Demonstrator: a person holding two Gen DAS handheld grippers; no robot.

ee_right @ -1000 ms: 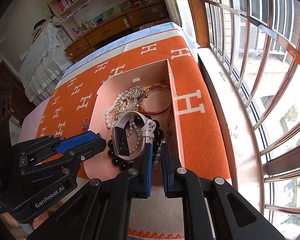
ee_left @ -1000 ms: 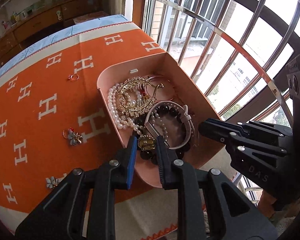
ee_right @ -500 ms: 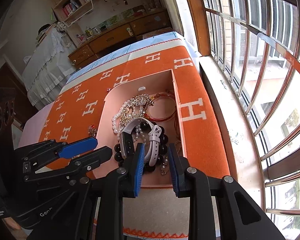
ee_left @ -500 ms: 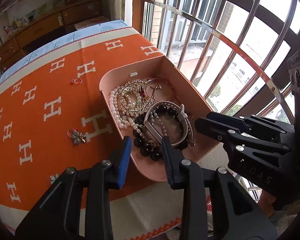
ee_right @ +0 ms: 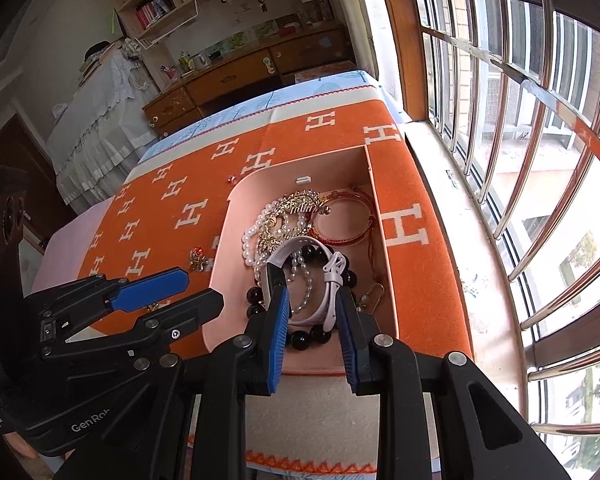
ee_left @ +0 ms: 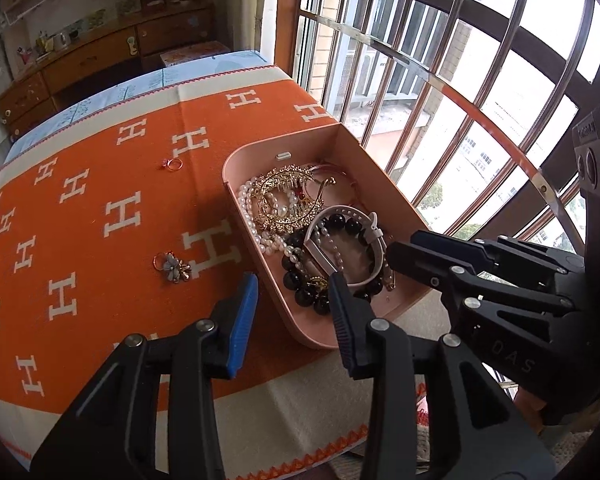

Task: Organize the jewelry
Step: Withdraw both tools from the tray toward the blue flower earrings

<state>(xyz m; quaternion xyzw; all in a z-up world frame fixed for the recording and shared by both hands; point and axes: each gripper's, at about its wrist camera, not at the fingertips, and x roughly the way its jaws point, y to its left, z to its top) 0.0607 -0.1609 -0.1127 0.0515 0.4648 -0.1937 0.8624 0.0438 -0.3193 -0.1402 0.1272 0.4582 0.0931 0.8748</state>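
A pink open box sits on the orange cloth and holds a pearl necklace, a gold hair comb, black beads, a white watch band and red bangles. My left gripper is open and empty above the box's near left corner. My right gripper is open and empty above the box's near end, over the watch band. A flower brooch and a small ring lie on the cloth left of the box.
The orange cloth with white H marks covers the table. A barred window and sill run close along the right of the box. A wooden sideboard stands beyond the far edge.
Both grippers have opened from nearly shut and pulled back and up from the box. The jewelry in the box lies as before.
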